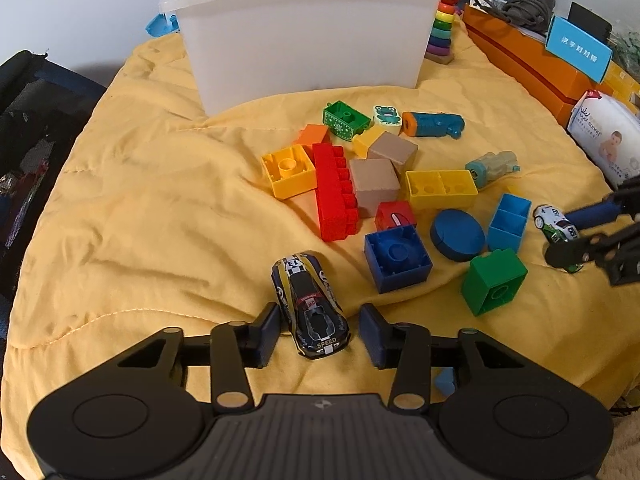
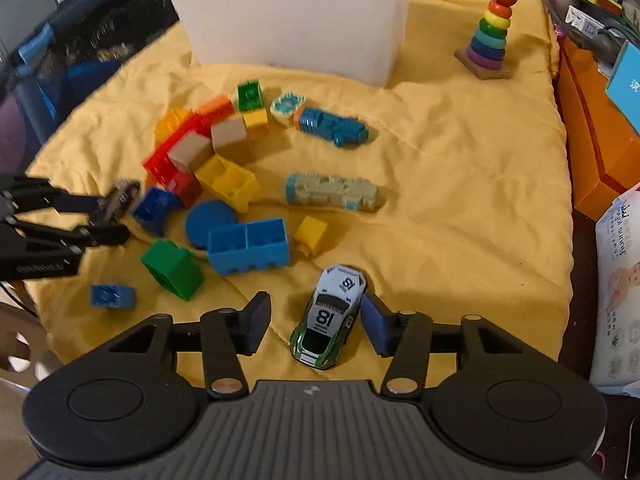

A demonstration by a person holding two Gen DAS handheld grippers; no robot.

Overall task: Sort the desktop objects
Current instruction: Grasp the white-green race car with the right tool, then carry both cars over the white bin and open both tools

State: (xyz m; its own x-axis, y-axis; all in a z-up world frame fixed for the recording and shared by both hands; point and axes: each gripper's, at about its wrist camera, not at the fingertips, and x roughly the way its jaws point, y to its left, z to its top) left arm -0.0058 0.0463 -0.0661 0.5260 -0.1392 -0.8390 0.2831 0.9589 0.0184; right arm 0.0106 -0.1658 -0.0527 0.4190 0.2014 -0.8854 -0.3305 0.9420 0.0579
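Note:
A black and yellow toy car (image 1: 308, 304) lies on the yellow cloth (image 1: 160, 200) between the pads of my left gripper (image 1: 320, 334). Its jaws are open, with a gap at the right pad. A white and green toy car (image 2: 332, 312) lies between the pads of my right gripper (image 2: 314, 324), also open, with a wide gap on the left side. Between the two cars a pile of building blocks is scattered, among them a long red brick (image 1: 332, 196), a blue block (image 1: 396, 258) and a green block (image 1: 494, 280). A white plastic bin (image 1: 304, 40) stands behind the pile.
A rainbow ring stacker (image 2: 490, 28) stands at the back right. Orange boxes (image 1: 520, 60) and a pack of wipes (image 1: 604, 136) line the right edge. A dark bag (image 1: 32, 120) sits off the cloth's left edge. Two toy trains (image 2: 332, 126) lie right of the pile.

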